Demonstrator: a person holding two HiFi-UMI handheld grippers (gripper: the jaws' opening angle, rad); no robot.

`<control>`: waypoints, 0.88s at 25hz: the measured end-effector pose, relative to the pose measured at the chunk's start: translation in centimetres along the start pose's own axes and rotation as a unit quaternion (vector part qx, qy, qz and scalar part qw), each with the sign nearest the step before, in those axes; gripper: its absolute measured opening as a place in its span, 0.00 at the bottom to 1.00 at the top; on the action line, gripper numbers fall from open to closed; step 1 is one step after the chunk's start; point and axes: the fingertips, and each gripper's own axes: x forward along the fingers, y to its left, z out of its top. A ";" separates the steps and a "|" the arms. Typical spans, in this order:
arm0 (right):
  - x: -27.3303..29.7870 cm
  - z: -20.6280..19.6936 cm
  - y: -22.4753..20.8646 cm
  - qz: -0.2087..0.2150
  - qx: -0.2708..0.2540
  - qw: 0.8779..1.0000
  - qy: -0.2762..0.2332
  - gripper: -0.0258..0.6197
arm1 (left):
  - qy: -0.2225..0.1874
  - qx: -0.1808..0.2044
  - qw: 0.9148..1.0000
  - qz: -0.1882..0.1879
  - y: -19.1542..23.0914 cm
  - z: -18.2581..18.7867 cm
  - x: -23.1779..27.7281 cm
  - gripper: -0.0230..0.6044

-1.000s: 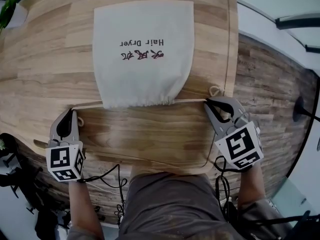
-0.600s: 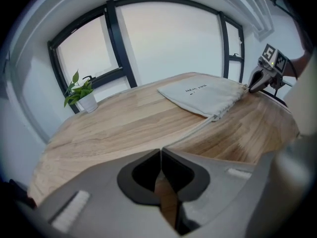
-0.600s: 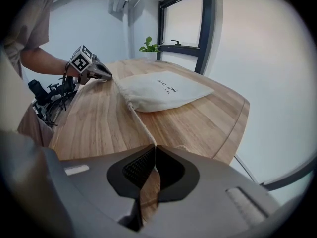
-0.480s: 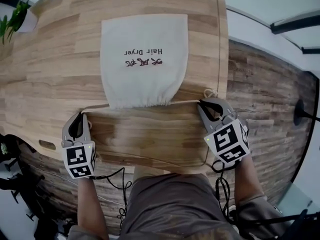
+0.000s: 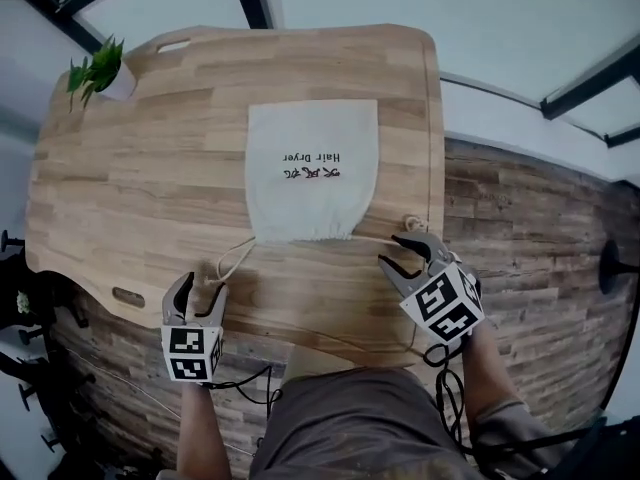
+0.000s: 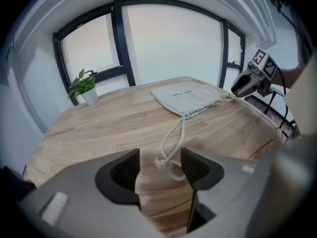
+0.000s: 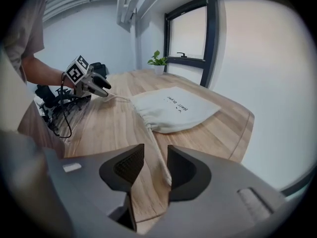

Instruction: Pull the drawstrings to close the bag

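Drawstrings left the gathered mouth of the bag on both sides. The left drawstring trailed slack toward about seven o'clock, and its knot lay on the table between the fingers of my left gripper, which stood wide apart and gripped nothing. The bag lay flat near the table's middle, print side up, its mouth at six o'clock, toward me. The right drawstring ran toward three o'clock and passed between the fingers of my right gripper. Those had just been opening and stood apart, with the cord between them unpinched.
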 end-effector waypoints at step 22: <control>1.6 3.8 1.1 0.028 -0.080 0.996 -0.012 0.33 | 0.013 -0.058 0.987 -0.148 -4.1 -0.8 -3.3 0.72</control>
